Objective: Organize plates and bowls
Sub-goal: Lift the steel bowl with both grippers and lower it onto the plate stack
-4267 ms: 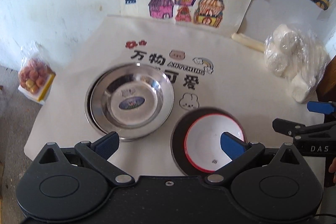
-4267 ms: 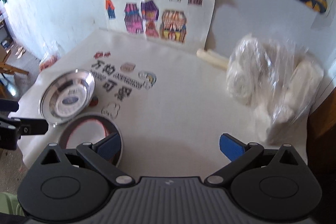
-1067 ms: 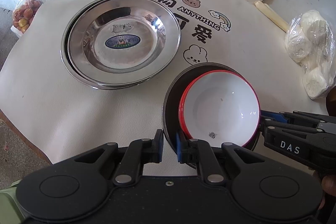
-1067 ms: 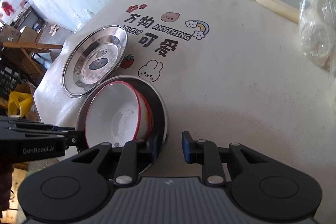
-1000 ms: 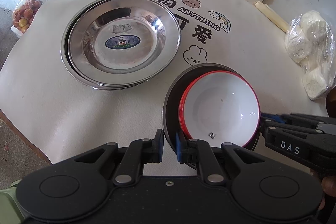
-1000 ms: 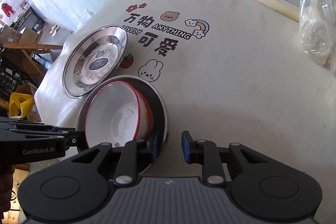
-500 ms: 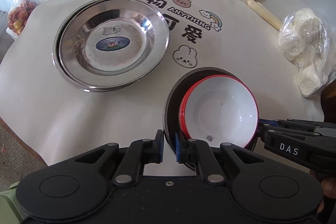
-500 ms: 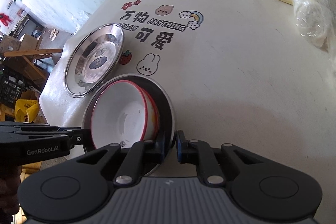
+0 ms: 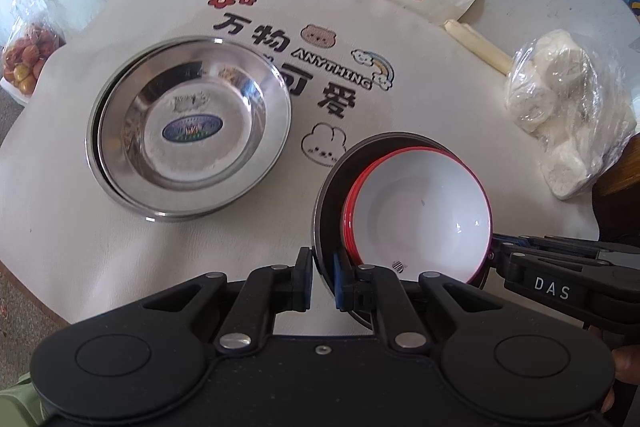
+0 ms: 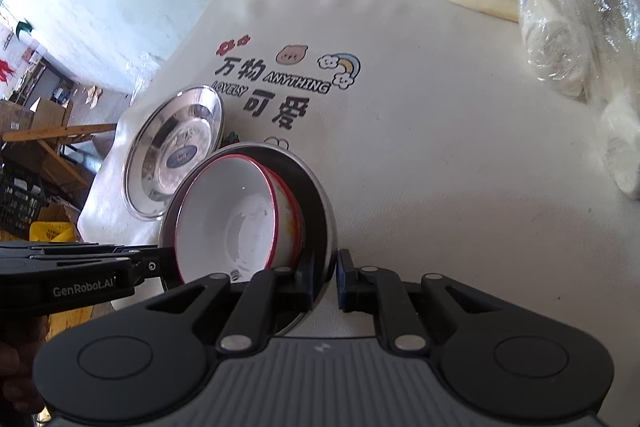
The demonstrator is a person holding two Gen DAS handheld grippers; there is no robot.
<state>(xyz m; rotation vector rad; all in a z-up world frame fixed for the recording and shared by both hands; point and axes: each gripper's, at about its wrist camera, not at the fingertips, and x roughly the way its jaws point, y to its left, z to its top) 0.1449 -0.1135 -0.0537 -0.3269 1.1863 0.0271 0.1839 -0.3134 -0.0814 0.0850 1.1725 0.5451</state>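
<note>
I have my left gripper (image 9: pixel 322 281) and right gripper (image 10: pixel 325 281) both clamped tight on opposite rims of the dark plate (image 9: pixel 329 195) carrying the white bowl (image 9: pixel 420 211), just beside the steel plates (image 9: pixel 188 127).

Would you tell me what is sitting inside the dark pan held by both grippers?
A white bowl with a red rim sits inside the dark pan, apparently nested on another red-rimmed bowl. The pan's floor beneath them is hidden.
</note>
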